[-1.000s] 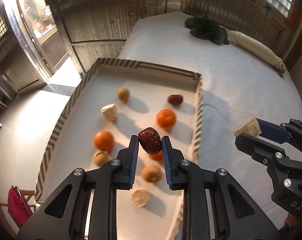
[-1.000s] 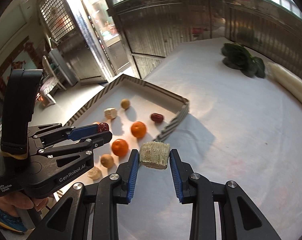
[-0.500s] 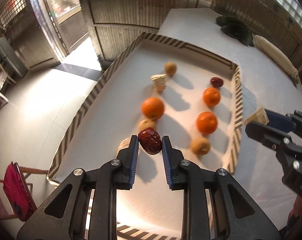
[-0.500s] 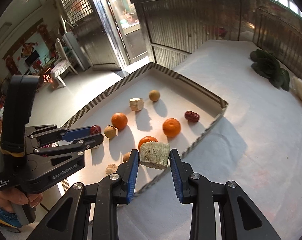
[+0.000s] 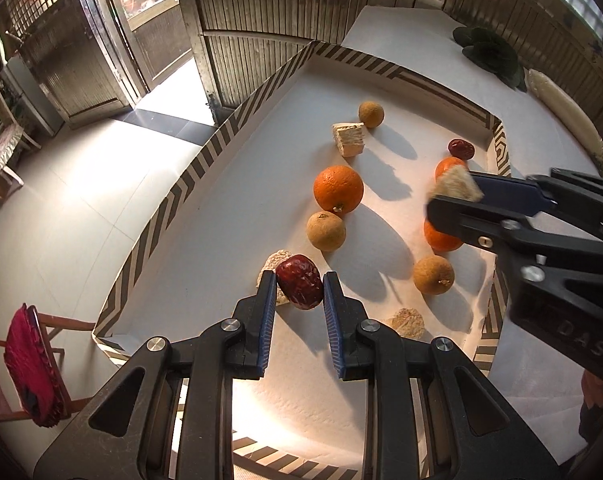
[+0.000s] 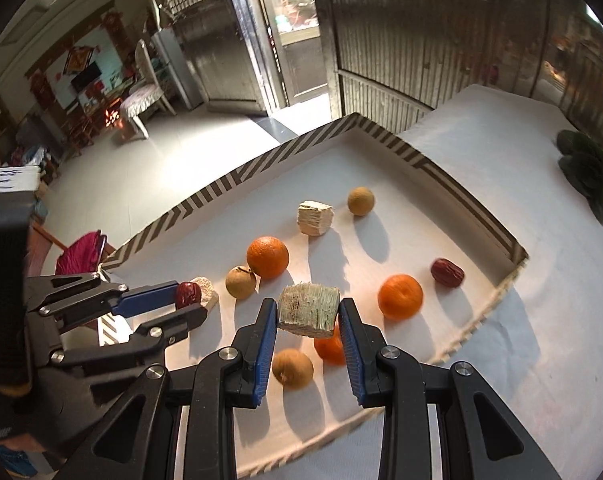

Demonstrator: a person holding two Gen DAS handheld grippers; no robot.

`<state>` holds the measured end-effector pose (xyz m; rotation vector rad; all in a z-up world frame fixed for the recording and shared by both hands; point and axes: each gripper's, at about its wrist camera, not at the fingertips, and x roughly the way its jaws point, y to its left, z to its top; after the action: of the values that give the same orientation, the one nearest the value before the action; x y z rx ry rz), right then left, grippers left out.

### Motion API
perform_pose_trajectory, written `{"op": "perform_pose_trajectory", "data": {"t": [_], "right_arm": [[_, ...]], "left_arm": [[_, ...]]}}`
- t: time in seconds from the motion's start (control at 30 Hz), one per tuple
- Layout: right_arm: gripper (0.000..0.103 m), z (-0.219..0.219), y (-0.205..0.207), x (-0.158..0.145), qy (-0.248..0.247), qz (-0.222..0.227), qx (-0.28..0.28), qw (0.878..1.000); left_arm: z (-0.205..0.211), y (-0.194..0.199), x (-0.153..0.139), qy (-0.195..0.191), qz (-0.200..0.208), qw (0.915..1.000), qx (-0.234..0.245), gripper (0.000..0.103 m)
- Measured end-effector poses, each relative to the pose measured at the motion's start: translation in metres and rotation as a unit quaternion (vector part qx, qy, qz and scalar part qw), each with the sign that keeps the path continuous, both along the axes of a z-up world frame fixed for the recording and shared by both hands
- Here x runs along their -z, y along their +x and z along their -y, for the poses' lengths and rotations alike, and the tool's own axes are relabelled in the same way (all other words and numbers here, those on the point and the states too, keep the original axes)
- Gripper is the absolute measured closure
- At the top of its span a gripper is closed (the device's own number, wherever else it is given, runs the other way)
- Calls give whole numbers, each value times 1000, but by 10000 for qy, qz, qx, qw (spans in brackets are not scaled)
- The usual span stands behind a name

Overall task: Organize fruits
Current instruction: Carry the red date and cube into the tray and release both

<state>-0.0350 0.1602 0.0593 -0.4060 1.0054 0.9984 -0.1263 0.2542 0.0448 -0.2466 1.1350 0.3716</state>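
Both grippers loaded, hovering over striped tray (image 5: 173, 200) – placing step.

Left gripper (image 5: 299, 292) clenched on a red date (image 5: 300, 287), held above the near-left tray floor by a pale chunk (image 5: 273, 264); likely seeking a spot. Right gripper (image 6: 307, 314) clamped on a fibrous pale block (image 6: 308, 311), carried above the oranges, near one (image 6: 400, 296) – looks headed toward the matching block (image 6: 315, 218) at the far end. Already in tray: big orange (image 5: 338, 189), brown round fruits (image 5: 325, 231), another date (image 5: 460, 149). Sorting like with like seems the aim; grouping not yet done.
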Motion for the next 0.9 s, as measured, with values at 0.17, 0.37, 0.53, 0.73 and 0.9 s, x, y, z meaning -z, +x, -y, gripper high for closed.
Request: {"op": "perform_pose_trajectory", "data": {"t": [0.17, 0.37, 0.53, 0.73, 0.9], "right_arm": [[72, -16, 10, 13, -152, -46, -71, 9998], [72, -28, 18, 24, -287, -117, -166, 9994], [72, -36, 23, 34, -409, -138, -216, 9988], [73, -40, 30, 39, -426, -153, -224, 9987], [72, -30, 30, 34, -396, -123, -164, 9990]], "left_arm": [[0, 4, 3, 25, -19, 10000, -15, 80], [0, 7, 4, 81, -15, 10000, -31, 80], [2, 8, 4, 199, -29, 9998, -31, 80], [5, 10, 4, 297, -54, 9995, -60, 80], [6, 10, 4, 312, -40, 9994, -118, 80]]}}
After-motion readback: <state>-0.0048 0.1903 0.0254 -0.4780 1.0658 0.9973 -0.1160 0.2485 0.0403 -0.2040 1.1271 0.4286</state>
